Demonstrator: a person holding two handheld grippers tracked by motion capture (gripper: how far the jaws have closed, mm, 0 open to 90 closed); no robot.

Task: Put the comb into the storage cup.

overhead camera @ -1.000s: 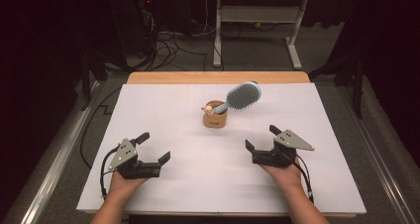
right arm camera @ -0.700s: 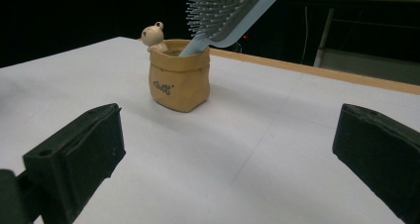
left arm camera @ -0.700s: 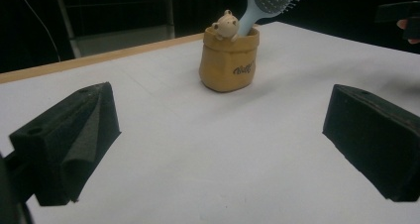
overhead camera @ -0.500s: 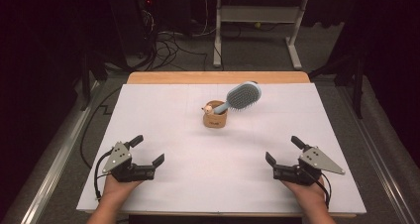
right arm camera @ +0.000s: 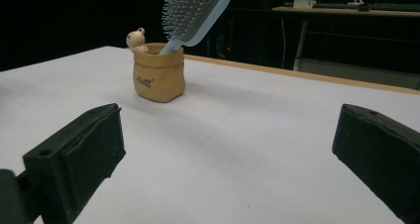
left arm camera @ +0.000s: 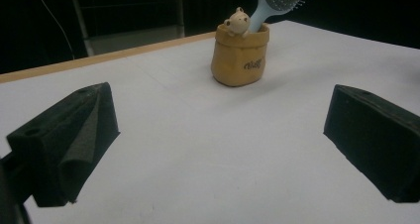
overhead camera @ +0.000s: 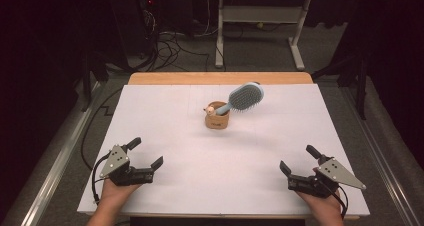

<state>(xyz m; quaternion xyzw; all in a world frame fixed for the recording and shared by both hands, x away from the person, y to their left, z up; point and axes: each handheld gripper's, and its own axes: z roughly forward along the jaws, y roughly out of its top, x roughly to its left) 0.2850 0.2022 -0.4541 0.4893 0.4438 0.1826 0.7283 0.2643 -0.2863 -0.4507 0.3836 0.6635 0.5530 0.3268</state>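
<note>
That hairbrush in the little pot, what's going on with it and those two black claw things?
A person holds a two-jaw tool in each hand near the table's front edge. The left gripper and right gripper are both open and hold nothing. The blue hairbrush stands handle-down, leaning, in a small tan pot with a little animal figure on its rim, mid-table, well away from both grippers.

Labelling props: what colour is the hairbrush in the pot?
Light blue hairbrush; clearest in the right gripper view.
</note>
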